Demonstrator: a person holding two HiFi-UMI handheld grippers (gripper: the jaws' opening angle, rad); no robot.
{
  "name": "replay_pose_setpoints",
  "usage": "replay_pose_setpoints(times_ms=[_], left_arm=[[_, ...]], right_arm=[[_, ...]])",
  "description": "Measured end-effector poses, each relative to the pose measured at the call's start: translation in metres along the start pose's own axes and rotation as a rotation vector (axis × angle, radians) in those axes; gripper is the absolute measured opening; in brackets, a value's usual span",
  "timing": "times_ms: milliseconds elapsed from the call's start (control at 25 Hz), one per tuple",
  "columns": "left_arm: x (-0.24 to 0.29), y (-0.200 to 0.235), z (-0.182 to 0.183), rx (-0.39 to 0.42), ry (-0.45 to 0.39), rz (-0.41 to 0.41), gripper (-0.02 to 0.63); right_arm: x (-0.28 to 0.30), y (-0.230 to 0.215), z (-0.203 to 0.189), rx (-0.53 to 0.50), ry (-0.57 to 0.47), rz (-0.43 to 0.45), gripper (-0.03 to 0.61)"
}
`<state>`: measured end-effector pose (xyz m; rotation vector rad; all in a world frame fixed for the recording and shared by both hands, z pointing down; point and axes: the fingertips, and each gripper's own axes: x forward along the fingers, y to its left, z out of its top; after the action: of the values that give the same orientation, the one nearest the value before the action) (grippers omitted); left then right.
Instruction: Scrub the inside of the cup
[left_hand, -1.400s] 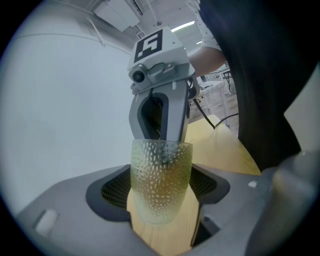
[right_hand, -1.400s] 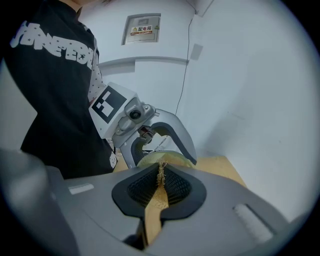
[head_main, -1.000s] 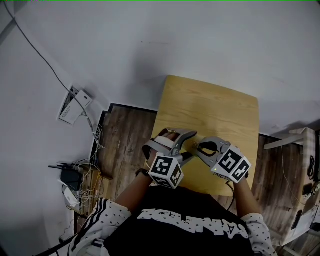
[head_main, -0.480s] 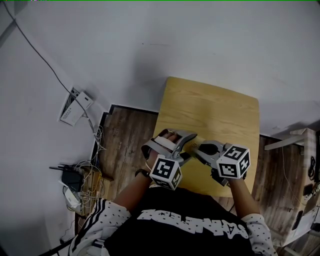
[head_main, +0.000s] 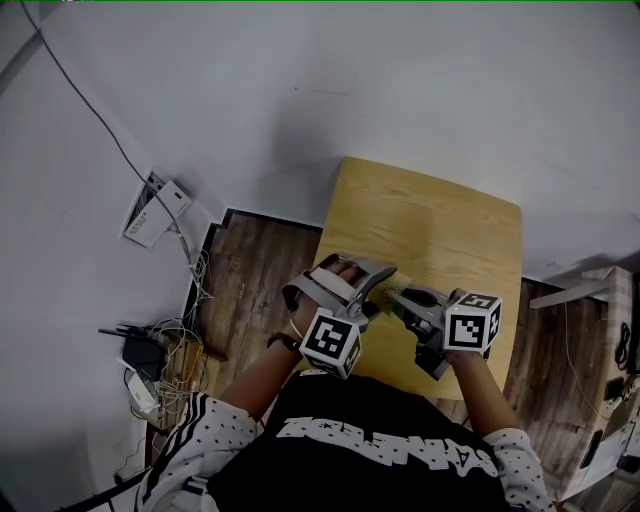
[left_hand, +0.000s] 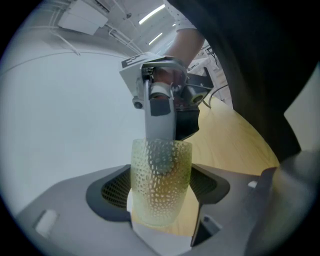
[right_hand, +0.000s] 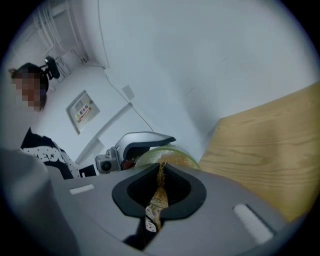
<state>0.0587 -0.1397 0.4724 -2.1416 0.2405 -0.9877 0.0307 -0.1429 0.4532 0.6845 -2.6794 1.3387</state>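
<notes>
1. Cup (left_hand: 161, 182): translucent, pale yellow-green, dimpled wall; gripped across its lower body by the left gripper (left_hand: 160, 190), mouth turned away from that gripper's camera and toward the right gripper (left_hand: 159, 107)
2. Position: over the near end of the wooden table (head_main: 430, 225), close in front of the person's dark printed shirt (head_main: 380, 432)
3. Left gripper jaws: clenched on the cup, one dark pad on each side, cup base nearest the gripper body
4. Right gripper jaws: pressed together on a thin brownish strip (right_hand: 156, 197), frayed at the top; strip standing up through the seam of the jaws, tip reaching toward the cup's rim
5. Cup rim in the right gripper view: pale green arc just beyond the closed jaws, with the left gripper's grey body behind it
6. Left gripper view: grey nose of the right gripper at the cup's mouth, its dark shape showing through the dimpled wall
7. Head view: both grippers tip to tip, marker cubes toward the person
8. Surroundings: white wall (head_main: 400, 80), wood-plank floor (head_main: 250, 285), tangle of cables (head_main: 160, 355) left of the table
</notes>
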Motion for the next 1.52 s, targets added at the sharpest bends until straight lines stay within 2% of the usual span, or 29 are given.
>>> replay_pose_setpoints(times_ms=[240,600,800,960,1080,1280,1520], left_arm=[[0.000,0.003,-0.001,0.062,-0.002,0.025,0.360],[-0.004,0.004,0.000,0.100,0.022,0.028,0.360],[-0.003,0.002,0.000,0.135,0.036,0.031,0.360],[-0.005,-0.005,-0.006,0.160,0.060,-0.004,0.360],[-0.005,-0.004,-0.005,0.171,0.060,0.004,0.360],[-0.007,-0.006,-0.007,0.203,0.070,-0.002,0.360],[-0.007,-0.009,-0.006,0.198,0.074,-0.020,0.360]], right_arm=[[-0.002,0.003,0.010,0.228,-0.115,0.078,0.028],[-0.009,-0.010,0.010,0.441,-0.214,0.136,0.028],[-0.013,-0.013,0.010,0.634,-0.285,0.233,0.028],[-0.014,-0.015,0.011,0.764,-0.332,0.314,0.028],[-0.015,-0.015,0.012,0.804,-0.344,0.369,0.028],[-0.014,-0.015,0.012,0.834,-0.350,0.407,0.027],[-0.012,-0.014,0.008,0.815,-0.335,0.372,0.026]])
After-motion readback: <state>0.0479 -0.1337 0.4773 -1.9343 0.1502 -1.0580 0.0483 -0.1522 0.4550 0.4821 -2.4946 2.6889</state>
